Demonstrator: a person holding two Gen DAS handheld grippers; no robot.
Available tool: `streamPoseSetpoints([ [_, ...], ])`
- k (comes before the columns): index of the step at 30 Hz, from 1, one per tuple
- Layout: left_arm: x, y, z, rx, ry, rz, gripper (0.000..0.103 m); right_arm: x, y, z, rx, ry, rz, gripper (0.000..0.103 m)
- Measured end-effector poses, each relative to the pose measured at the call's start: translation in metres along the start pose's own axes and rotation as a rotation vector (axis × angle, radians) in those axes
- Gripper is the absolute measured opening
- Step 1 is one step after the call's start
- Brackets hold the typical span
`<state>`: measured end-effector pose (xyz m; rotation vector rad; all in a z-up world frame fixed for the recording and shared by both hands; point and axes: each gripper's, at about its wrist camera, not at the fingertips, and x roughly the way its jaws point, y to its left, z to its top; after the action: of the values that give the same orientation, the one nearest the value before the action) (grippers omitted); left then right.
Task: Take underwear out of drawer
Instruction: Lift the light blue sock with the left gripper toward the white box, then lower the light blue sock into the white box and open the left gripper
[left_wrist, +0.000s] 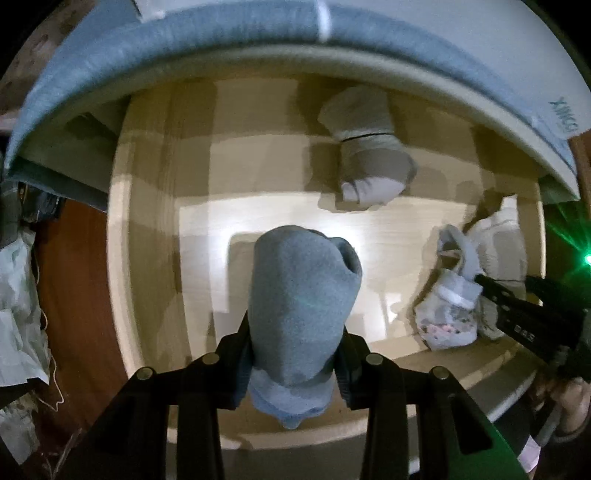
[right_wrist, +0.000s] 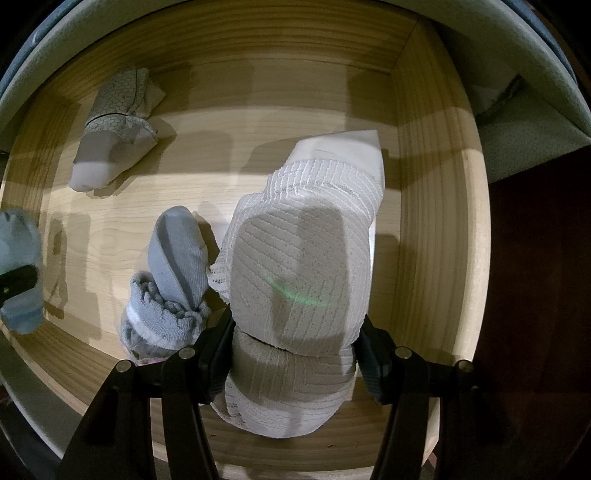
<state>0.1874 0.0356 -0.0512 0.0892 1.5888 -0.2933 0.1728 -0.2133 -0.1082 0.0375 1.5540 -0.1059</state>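
- Drawer (right_wrist: 436, 192): pale wood, pulled out, seen from straight above in both views; floor mostly bare.
- Left gripper (left_wrist: 295, 365): pointing down, clenched on a blue-grey roll (left_wrist: 301, 295); pads pressing both flanks near the roll's upper end.
- Blue-grey roll: hanging below the jaws, long axis running down along the fingers toward the drawer floor; lower end looks clear of the wood, shadow falling beneath.
- Right gripper (right_wrist: 293, 363): pointing down, clamped on a white ribbed roll (right_wrist: 301, 266); pads at both sides near the top of the bundle.
- White ribbed roll: long axis likewise in line with the fingers; whether lower end rests on the drawer floor, cannot tell.
- Grey sock bundle (right_wrist: 173, 284): on the floor just beside the white ribbed roll, to its left in the right view; touching or nearly so.
- Patterned roll (right_wrist: 114, 125): near the back wall, well apart from both grippers, unheld.
- Deciding relation: each held piece directly under its own gripper, inside the drawer walls; way out straight up past the rim, not sideways.
- Judged stage: two pieces gripped, neither yet outside the drawer; left appears higher.
- Nearer hand for the patterned roll: uncertain; both full at present.
- Risk: white roll snagging the grey bundle on the lift.
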Motion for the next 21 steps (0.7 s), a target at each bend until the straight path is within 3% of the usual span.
streamPoseSetpoints([
  [7, -0.024, -0.007, -0.016, 0.041, -0.06, -0.003, 0.037, 0.0, 0.0, 0.0, 0.0, 0.0, 0.0, 0.055],
  [13, -0.048, -0.009, -0.034, 0.067, -0.172, -0.022, 0.037, 0.0, 0.0, 0.0, -0.002, 0.0, 0.0, 0.055],
  [21, -0.109, -0.018, -0.05, 0.113, -0.324, -0.01, 0.037, 0.0, 0.0, 0.0, -0.002, 0.0, 0.0, 0.055],
])
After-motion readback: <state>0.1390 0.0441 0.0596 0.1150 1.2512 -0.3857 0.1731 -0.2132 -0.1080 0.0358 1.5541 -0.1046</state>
